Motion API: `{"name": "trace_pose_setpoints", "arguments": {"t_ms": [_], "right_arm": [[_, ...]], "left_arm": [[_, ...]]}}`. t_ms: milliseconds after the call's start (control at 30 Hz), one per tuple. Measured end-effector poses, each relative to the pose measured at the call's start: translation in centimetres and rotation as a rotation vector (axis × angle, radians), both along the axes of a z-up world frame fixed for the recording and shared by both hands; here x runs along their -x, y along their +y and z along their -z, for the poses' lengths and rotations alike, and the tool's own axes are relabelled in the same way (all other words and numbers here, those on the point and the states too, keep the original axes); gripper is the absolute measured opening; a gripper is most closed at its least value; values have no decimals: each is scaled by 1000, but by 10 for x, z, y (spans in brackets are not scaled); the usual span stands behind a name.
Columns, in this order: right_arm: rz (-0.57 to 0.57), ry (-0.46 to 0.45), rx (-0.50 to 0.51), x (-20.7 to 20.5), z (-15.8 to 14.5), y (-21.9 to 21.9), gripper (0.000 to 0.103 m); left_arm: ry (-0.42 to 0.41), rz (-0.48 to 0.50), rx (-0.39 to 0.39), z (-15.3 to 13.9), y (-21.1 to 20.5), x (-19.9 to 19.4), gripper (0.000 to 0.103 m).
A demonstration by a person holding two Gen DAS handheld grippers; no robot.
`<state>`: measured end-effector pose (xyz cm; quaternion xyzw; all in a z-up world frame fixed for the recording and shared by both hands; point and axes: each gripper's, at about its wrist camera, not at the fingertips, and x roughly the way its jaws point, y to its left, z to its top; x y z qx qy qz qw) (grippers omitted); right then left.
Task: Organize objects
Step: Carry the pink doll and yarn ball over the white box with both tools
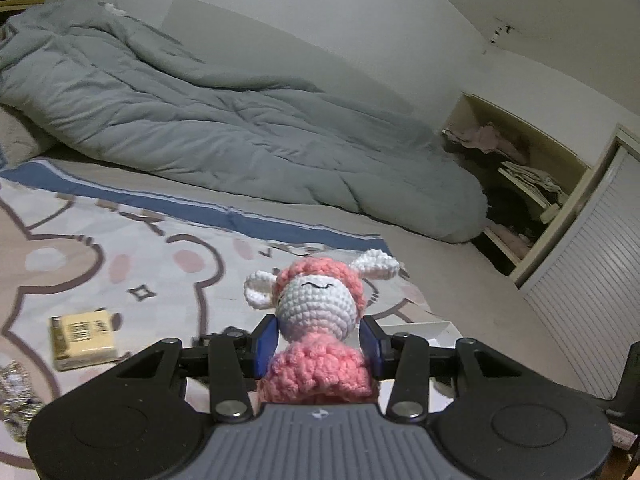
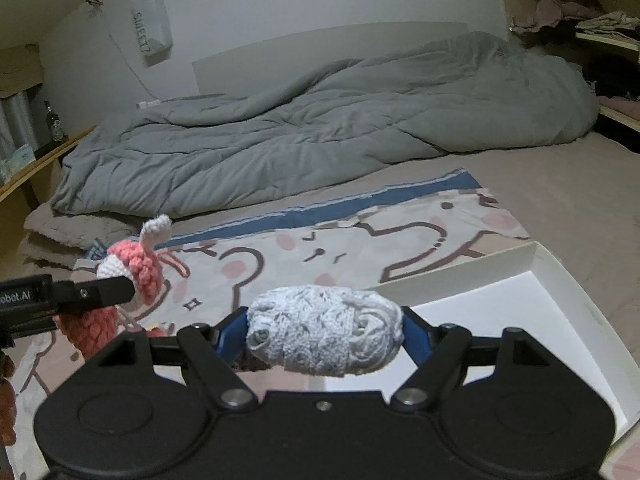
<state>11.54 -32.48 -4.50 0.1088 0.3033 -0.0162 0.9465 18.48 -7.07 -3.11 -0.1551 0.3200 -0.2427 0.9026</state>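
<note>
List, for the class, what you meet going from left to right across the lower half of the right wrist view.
Left gripper holding the pink crochet sheep → pale blue yarn ball in the right gripper → white tray.

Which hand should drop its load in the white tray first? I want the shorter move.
Probably right: its yarn ball already hangs beside the tray, while the left's sheep sits farther off.
</note>
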Motion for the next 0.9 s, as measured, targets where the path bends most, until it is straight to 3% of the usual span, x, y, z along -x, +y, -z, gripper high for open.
{"name": "trace_pose_setpoints", "arguments": {"t_ms": [467, 733, 900], "right_arm": [[16, 74, -4, -4, 29, -40, 79], [-28, 151, 16, -11, 47, -43, 79], [-52, 185, 13, -16, 58, -46, 79]], "left_arm": [[-24, 206, -42, 12, -74, -29, 46], [-7, 337, -28, 38, -131, -54, 46], [2, 386, -114, 63, -157, -64, 46]]}}
